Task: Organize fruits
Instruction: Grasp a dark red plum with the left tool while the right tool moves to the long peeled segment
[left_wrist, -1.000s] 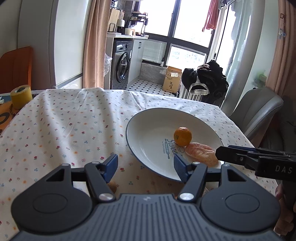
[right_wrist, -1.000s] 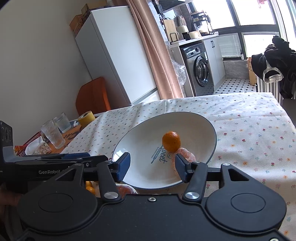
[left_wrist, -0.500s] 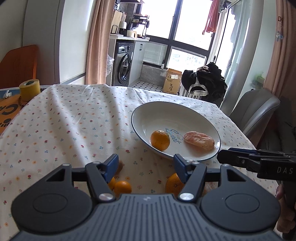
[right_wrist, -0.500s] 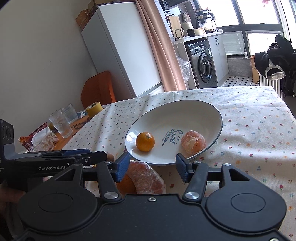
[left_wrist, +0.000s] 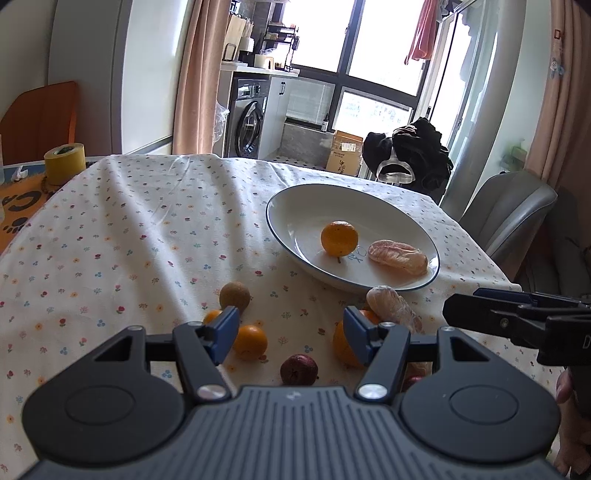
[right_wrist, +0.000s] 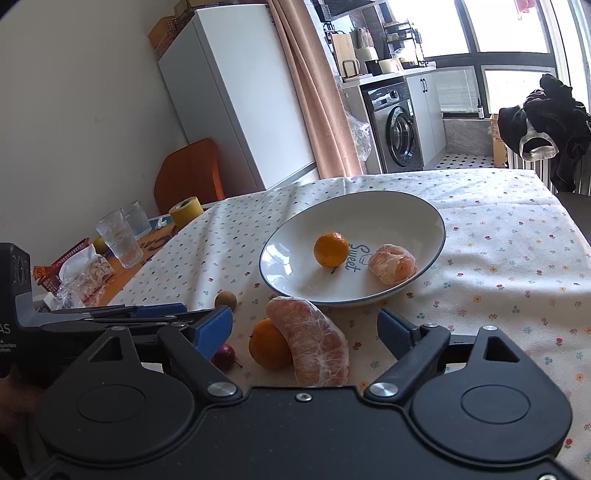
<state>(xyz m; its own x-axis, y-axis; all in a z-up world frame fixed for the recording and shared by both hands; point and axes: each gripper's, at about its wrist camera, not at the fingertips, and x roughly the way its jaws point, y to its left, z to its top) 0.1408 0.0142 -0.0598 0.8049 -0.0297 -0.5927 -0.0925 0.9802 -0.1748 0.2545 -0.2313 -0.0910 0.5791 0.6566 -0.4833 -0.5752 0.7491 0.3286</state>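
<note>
A white plate (left_wrist: 295, 199) (right_wrist: 291, 269) on the flowered cloth holds a whole orange (left_wrist: 339, 238) (right_wrist: 330, 249) and a peeled citrus (left_wrist: 398, 257) (right_wrist: 392, 264). In front of the plate lie loose fruits: a second peeled citrus (left_wrist: 393, 308) (right_wrist: 310, 345) leaning on an orange (right_wrist: 267, 345), another orange (left_wrist: 249, 341), a dark red fruit (left_wrist: 298, 369) (right_wrist: 224, 356) and a brown round fruit (left_wrist: 234, 295) (right_wrist: 225, 300). My left gripper (left_wrist: 291, 325) hovers open above these fruits, holding nothing. My right gripper (right_wrist: 304, 328) is open over the peeled citrus and orange, apart from them.
A yellow tape roll (left_wrist: 64, 162) (right_wrist: 186, 211), two glasses (right_wrist: 119, 243) and plastic bags (right_wrist: 85, 273) sit at the table's left end. A grey chair (left_wrist: 506, 218) stands at the right. An orange chair (right_wrist: 188, 173) is behind the table.
Both grippers have drawn back from the plate, bringing the loose fruits on the cloth into view. The whole orange has rolled left inside the plate. Both jaws stayed open.
</note>
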